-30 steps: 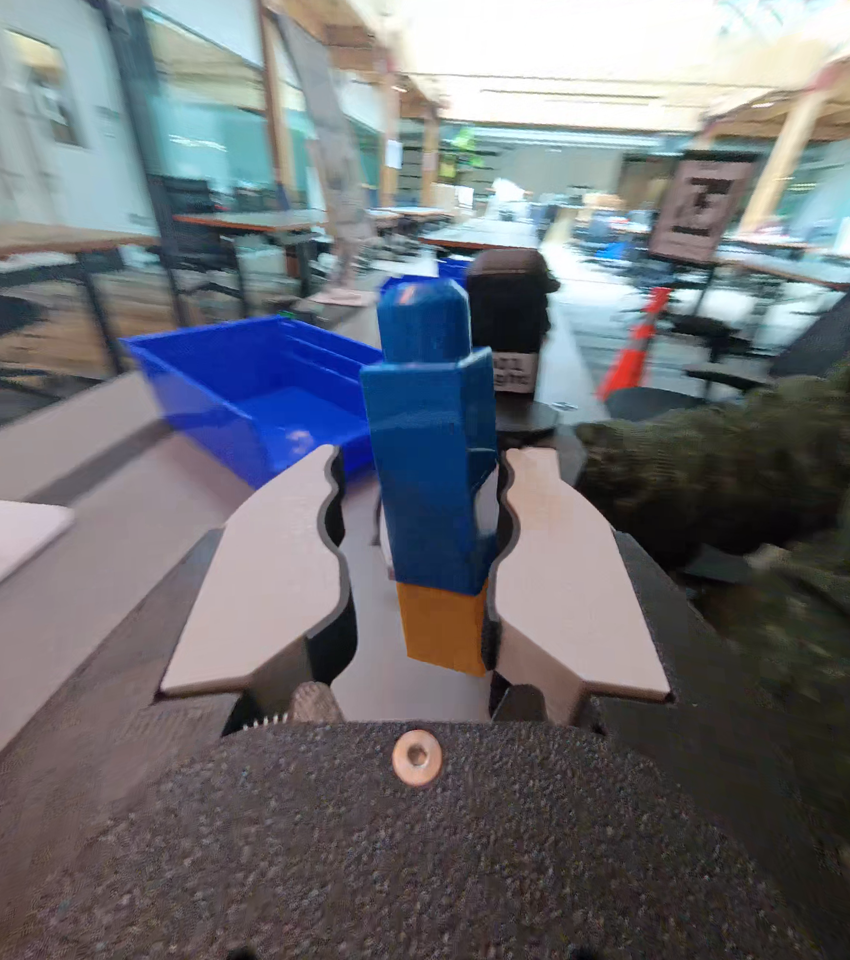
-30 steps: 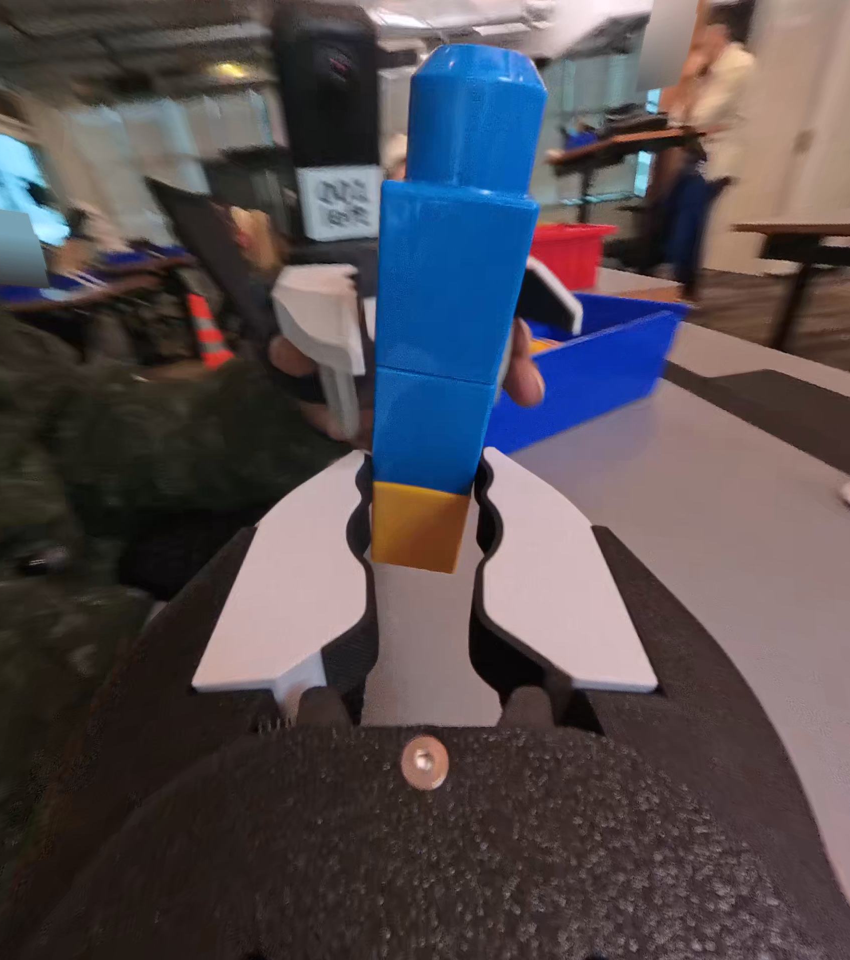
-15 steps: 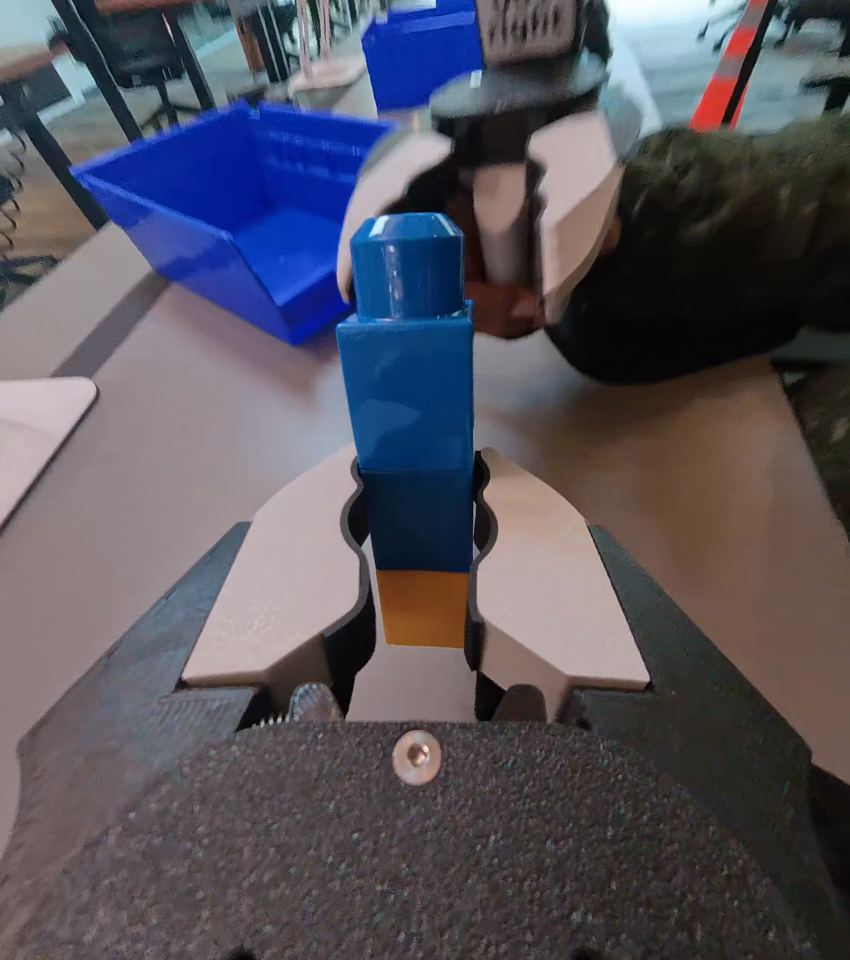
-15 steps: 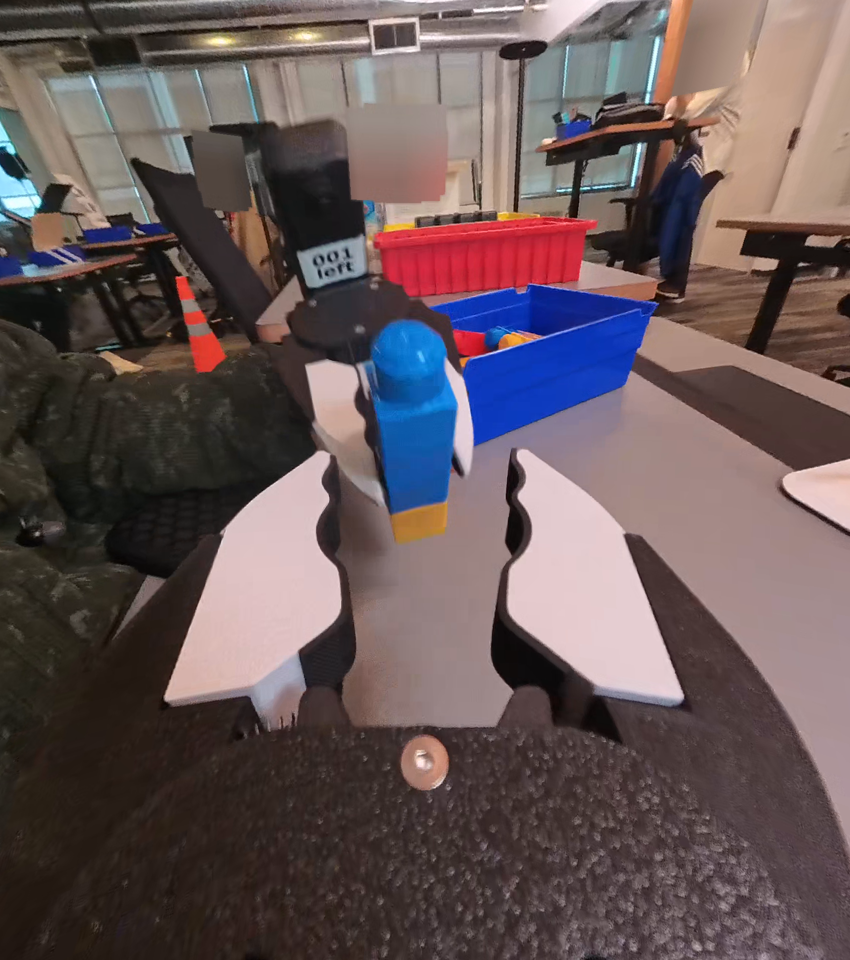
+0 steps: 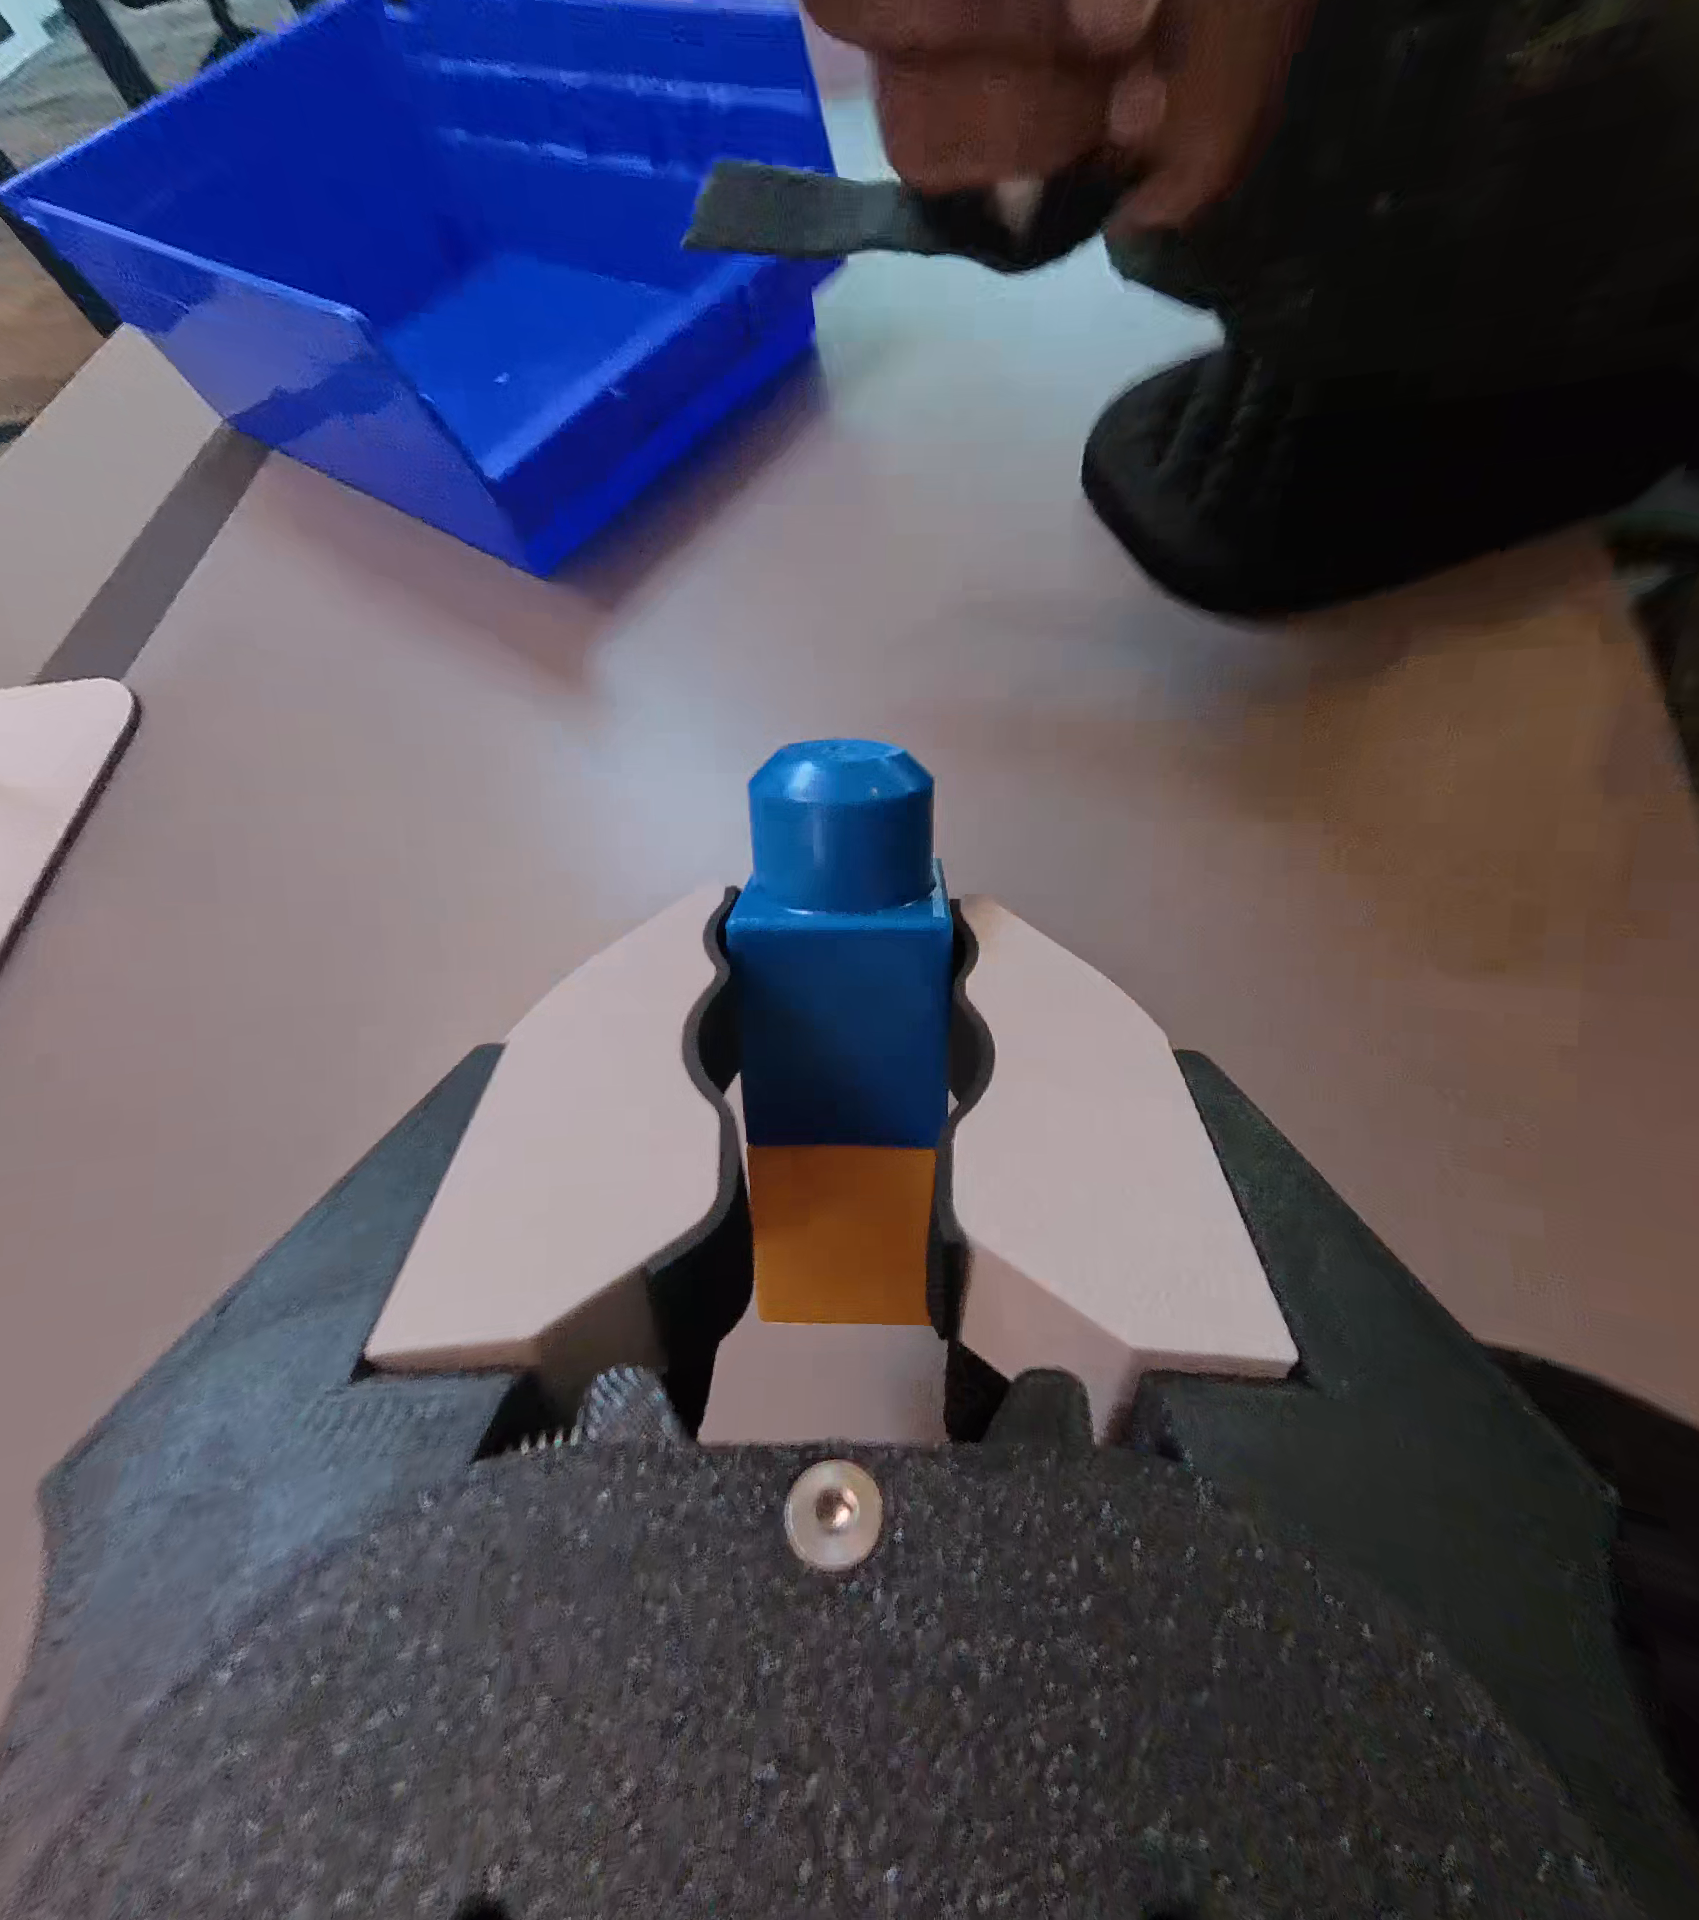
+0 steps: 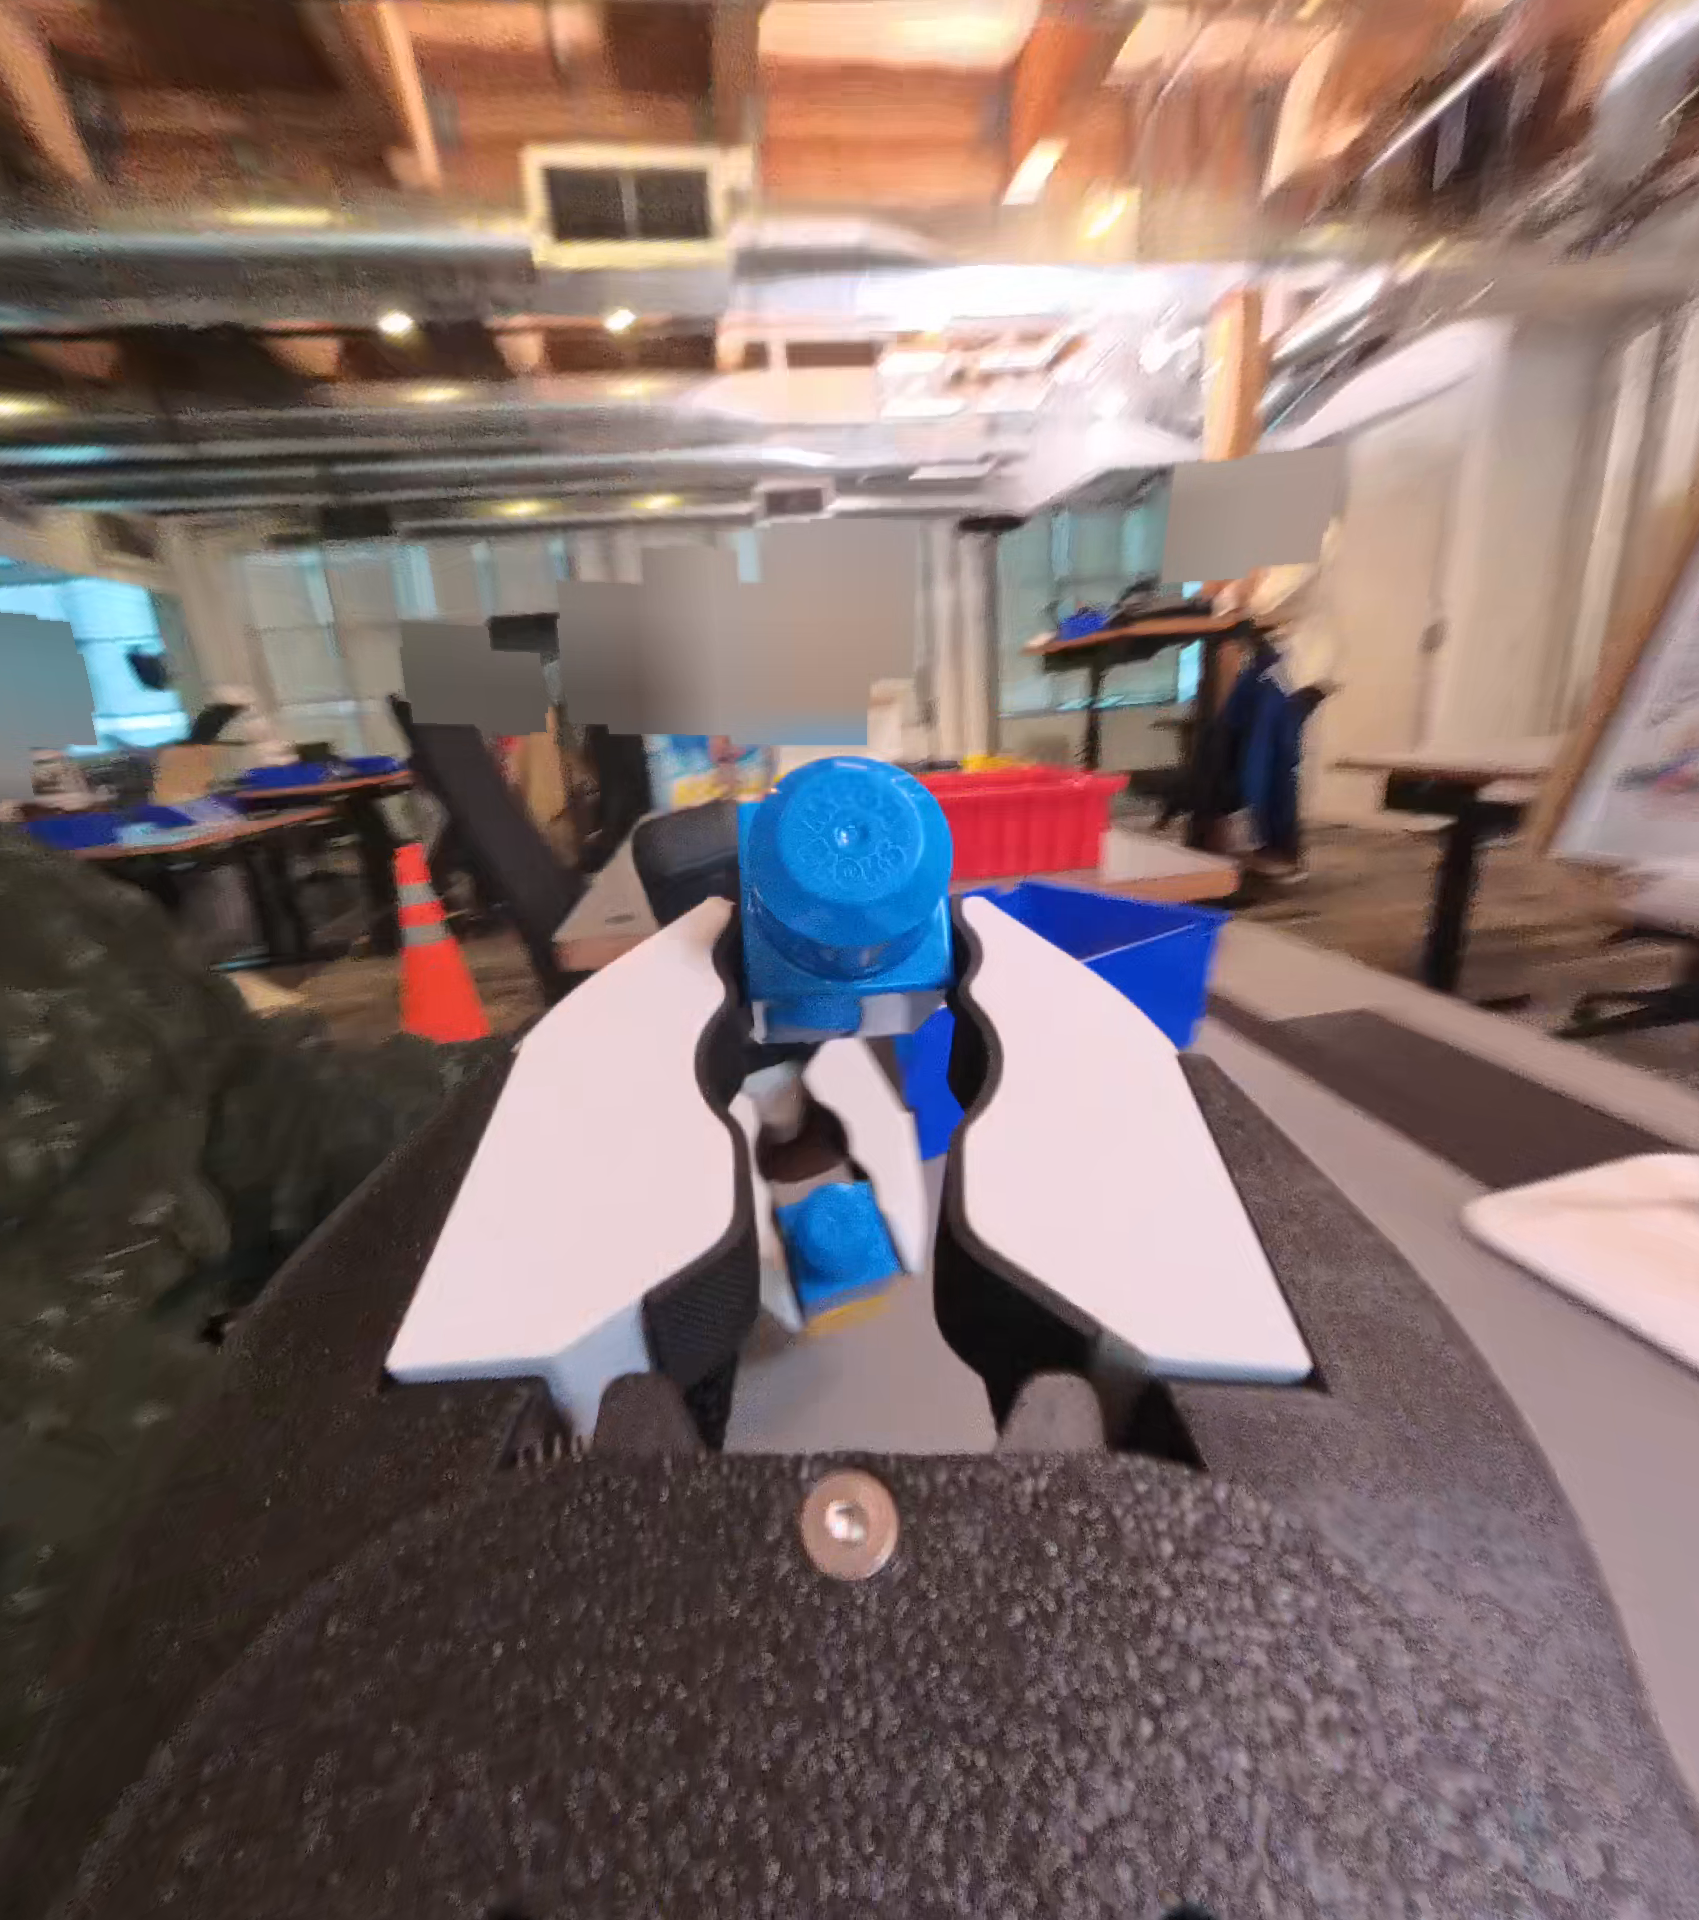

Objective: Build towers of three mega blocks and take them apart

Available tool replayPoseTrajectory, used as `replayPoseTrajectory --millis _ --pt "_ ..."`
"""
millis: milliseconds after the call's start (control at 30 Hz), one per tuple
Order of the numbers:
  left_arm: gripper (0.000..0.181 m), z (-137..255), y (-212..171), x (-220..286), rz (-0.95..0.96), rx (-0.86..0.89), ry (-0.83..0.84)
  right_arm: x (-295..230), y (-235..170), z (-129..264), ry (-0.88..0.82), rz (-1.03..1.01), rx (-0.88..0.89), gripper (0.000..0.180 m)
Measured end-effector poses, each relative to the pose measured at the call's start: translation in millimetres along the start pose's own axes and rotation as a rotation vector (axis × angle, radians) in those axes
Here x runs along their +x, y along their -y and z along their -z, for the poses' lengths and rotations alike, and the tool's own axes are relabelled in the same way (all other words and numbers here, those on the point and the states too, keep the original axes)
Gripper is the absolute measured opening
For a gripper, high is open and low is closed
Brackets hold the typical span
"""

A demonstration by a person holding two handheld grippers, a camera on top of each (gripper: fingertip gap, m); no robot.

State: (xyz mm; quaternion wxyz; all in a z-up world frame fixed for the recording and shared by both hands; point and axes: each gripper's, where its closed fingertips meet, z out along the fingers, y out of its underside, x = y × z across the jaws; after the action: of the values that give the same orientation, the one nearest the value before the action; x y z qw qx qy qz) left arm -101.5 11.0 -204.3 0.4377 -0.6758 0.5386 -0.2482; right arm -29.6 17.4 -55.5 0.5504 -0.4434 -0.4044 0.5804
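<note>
Blue mega block (image 5: 840,1023) with round top stud stacked on orange mega block (image 5: 840,1236), pair upright between left gripper (image 5: 840,997) fingers above the table, separate blue block (image 6: 843,914) clamped at right gripper (image 6: 843,966) fingertips, stud facing camera

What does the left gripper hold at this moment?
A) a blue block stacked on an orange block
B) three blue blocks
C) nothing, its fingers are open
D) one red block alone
A: in the left wrist view the left gripper is shut on a blue block that sits on an orange block, held above the table.
</note>
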Motion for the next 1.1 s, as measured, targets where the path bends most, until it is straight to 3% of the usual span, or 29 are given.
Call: replayPoseTrajectory --millis 67,133,200,400,533,633,733,900,1000,1067,1100 --pt "0.036 9 15 -16 0.057 0.108 0.057 15 -16 13 -0.078 0.079 -0.143 0.036" --pt "0.036 17 22 -27 0.087 0.194 0.096 31 -80 24 -0.111 0.12 -0.497 0.037" --pt "0.036 20 25 -29 0.126 0.262 0.083 34 -135 33 -0.066 0.086 -0.727 0.037" --pt "0.036 14 30 -18 0.173 0.342 -0.008 28 -223 53 0.018 0.063 -1.104 0.037" --pt "0.036 2 24 -9 0.136 0.292 -0.03 28 -196 31 -0.016 0.1 -0.931 0.064" --pt "0.036 -8 22 4 0.081 0.228 -0.057 12 -147 1 0.0 0.118 -0.663 0.064" --pt "0.036 -20 18 19 0.025 0.159 -0.087 -10 -127 -18 0.048 0.106 -0.551 0.06" --pt "0.036 -28 11 22 -0.013 0.113 -0.081 -22 -141 -20 0.1 0.133 -0.609 0.029" --pt "0.038 -18 21 17 -0.047 0.177 -0.046 -20 -127 -21 0.088 0.101 -0.547 0.029" --pt "0.055 -16 18 16 -0.055 0.184 -0.046 -18 -114 -19 0.085 0.066 -0.487 0.029" --pt "0.055 -17 13 15 -0.042 0.162 -0.048 -17 -111 -17 0.084 0.056 -0.476 0.029"
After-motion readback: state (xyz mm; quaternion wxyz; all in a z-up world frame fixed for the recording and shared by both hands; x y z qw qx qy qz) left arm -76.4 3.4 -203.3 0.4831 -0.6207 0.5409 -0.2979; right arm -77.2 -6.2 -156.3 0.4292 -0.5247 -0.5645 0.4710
